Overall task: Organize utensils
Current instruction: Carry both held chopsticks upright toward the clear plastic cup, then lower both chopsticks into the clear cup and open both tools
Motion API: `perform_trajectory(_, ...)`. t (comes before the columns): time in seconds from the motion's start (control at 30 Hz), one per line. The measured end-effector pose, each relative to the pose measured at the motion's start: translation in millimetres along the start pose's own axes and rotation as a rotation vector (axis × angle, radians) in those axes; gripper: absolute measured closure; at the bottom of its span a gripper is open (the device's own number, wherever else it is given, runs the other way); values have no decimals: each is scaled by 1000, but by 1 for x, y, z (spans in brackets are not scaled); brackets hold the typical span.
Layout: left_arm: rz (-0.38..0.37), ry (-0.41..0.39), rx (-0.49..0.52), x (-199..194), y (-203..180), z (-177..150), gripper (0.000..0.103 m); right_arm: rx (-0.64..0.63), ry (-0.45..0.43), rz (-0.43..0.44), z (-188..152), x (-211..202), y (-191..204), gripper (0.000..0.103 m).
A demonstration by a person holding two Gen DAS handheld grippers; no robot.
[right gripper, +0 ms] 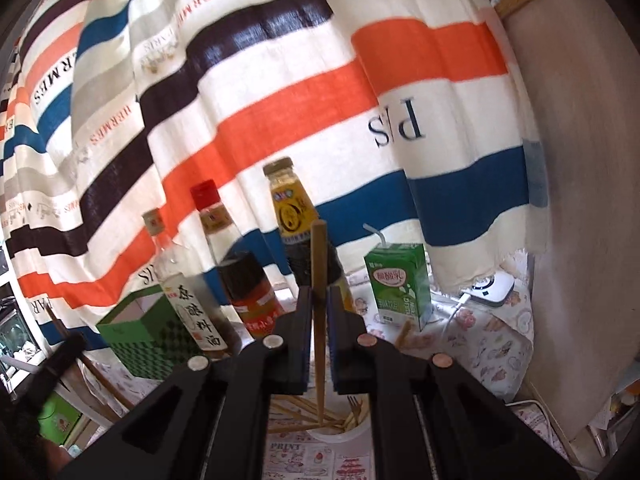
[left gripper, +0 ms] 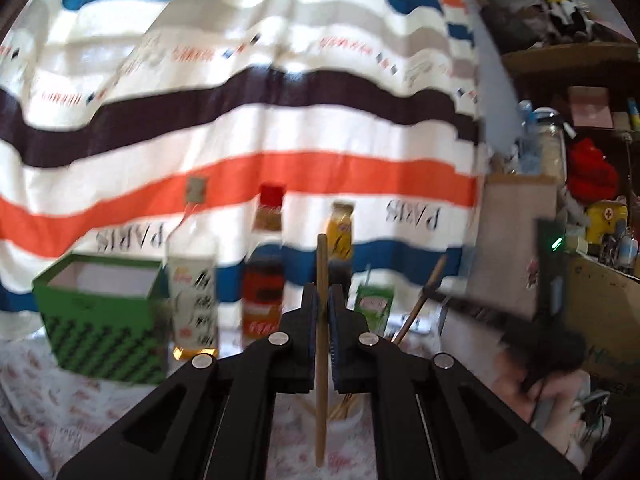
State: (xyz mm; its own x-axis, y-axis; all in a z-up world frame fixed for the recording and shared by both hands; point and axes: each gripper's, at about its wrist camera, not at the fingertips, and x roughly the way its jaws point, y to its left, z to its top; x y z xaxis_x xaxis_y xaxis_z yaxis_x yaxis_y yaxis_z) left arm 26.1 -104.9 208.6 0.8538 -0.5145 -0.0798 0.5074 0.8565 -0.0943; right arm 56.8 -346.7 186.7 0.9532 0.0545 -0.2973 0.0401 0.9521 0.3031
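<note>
Chopsticks of plain brown wood are the things being sorted, and one is gripped in each gripper: the left chopstick [left gripper: 321,320] is clamped upright between the closed fingers [left gripper: 310,332] of the left gripper [left gripper: 321,300], and the right chopstick [right gripper: 319,312] is clamped likewise in the right gripper [right gripper: 319,300], its lower tip reaching down into a white cup [right gripper: 338,434]. In that cup a loose bundle of further sticks and what looks like a small fork [right gripper: 354,406] is seen. Each stick is judged to be light, stiff and slender, with a smooth, faintly slippery finish, so it could pivot between the pads if held at a single narrow spot; a hold near the middle of its length, as is shown now, is judged the steadiest. The cup is probably light enough to be tipped by a careless push. Behind it on the patterned surface [right gripper: 492,344] are stood hard glass bottles [right gripper: 298,232], a green paper milk carton [right gripper: 398,284] with a straw, and an open green checked box [left gripper: 100,320] of card. A soft striped cloth [left gripper: 280,100] is hung as a backdrop.
</note>
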Motion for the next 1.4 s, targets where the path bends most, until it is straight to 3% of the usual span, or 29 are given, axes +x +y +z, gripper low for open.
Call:
perform_trajectory(0.13,11,-96,16,7,-21,6,98,-12,35,-24,-5,16,-5,96)
perform_trajectory(0.33,14,-159,-3,32,-23,7,98,-2,166,-9,-10,39,-13,96)
perform_trajectory(0.53,67,-150,-85,73,-3,-5,98,-23,328,-31,-24,69,-17,96)
perform_trajectory(0.7,104,-136,-151,100,15,-13,98,-33,385,-40,-32,81,-20,96)
perform_trajectory(0.93,149,-121,-196,126,30,-24,98,-31,403,-55,-33,86,-24,96)
perform_trajectory(1.4,99,-12,-202,155,33,-61,98,-50,445,-79,-41,101,-21,96)
